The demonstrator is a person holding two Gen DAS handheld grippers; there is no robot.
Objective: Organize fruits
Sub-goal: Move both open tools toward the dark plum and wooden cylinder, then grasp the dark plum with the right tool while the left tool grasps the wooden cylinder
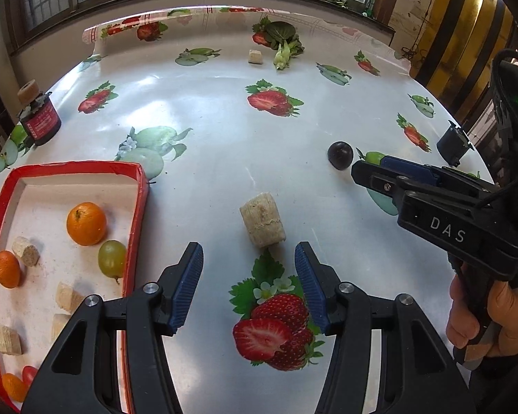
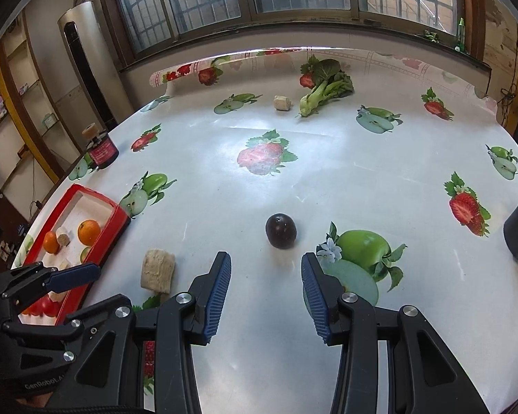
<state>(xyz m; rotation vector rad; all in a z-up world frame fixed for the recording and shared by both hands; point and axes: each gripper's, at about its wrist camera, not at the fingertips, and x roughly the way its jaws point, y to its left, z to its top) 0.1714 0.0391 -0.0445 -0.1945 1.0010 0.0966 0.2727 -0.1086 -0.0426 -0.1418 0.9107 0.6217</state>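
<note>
1. We note the left gripper (image 1: 248, 277) spread and empty, just short of the pale fibrous cut cylinder (image 1: 262, 221).
2. The right gripper (image 2: 266, 281) is spread and empty before the dark round plum (image 2: 281, 230); it may roll if nudged.
3. The red-rimmed cardboard tray (image 1: 140, 203) holds an orange mandarin (image 1: 86, 223).
4. Farther off, a leafy green vegetable (image 2: 323, 86) lies clear of our path.

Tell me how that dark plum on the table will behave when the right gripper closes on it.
The dark plum looks round and glossy, so it may roll or slip on the smooth tablecloth. Its skin probably bruises under hard squeezing. The right gripper stands open just short of it.
</note>
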